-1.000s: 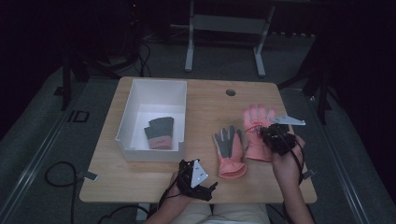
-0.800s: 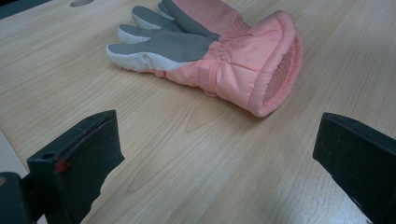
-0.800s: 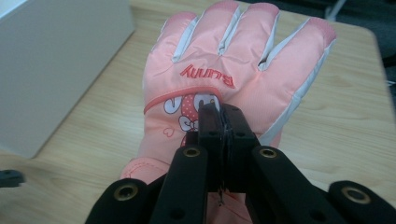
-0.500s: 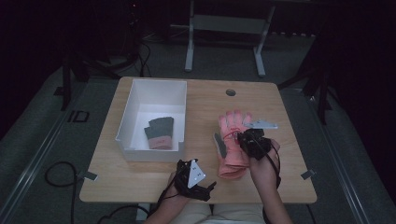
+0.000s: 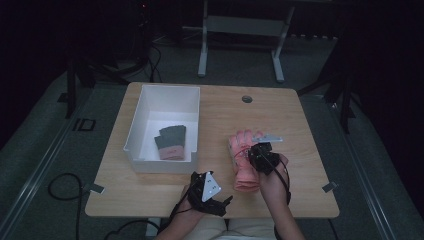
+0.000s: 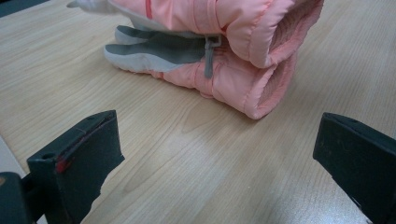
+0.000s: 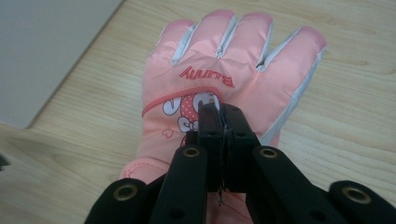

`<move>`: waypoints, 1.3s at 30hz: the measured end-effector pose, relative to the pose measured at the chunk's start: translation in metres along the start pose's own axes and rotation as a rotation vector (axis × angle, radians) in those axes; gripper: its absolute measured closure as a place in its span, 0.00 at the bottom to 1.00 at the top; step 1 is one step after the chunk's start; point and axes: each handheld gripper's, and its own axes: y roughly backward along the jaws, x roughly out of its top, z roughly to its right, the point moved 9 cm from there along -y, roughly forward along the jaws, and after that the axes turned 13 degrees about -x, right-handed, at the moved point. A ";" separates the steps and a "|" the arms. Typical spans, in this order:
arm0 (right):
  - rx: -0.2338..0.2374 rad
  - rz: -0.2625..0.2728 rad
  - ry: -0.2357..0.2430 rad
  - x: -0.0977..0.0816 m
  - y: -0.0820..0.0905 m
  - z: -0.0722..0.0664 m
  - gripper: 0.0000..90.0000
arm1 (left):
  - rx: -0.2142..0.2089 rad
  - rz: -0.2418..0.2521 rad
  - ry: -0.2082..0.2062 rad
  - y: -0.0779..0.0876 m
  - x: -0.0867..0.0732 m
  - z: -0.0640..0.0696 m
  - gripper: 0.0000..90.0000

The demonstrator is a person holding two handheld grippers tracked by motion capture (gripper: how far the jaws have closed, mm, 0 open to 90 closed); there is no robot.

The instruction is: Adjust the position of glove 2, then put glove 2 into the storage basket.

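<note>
Top pink glove (image 7: 224,93) is lying palm-down, fingers spread, on the lower pink glove (image 6: 233,79), the two stacked on the table (image 5: 300,120) just right of the white bin (image 5: 150,95) and near the front edge. Padded nylon shell, so judging it light, soft and floppy with a slick surface. It is likely going to sag and slide if pinched only by a thin fold. Best hold is probably the thick cuff end or a deep bite of the back, not the fingertips. Right gripper (image 7: 220,112) is pinching the back of the top glove at the printed patch, jaws clamped tight with just fabric between them. The hand is coming in from the cuff side, wrist tipped down over the stack (image 5: 261,155). Left gripper (image 5: 207,187) is resting low at the front of the table, jaws spread wide and holding nothing, pointing level at the cuff ends of the stack (image 6: 217,140). Grey-pink gloves (image 5: 171,142) are sitting inside the bin, well apart from both grippers.
</note>
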 end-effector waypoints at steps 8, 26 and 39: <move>-0.009 -0.025 0.014 -0.011 -0.016 -0.003 0.97 | 0.000 -0.006 0.000 -0.001 -0.001 0.001 0.01; 0.082 0.068 0.022 -0.002 0.003 0.010 0.54 | -0.039 0.028 0.020 0.003 0.004 0.001 0.01; 0.197 0.215 -0.051 0.008 0.027 0.058 0.21 | -0.105 0.080 -0.007 0.014 0.023 0.010 0.01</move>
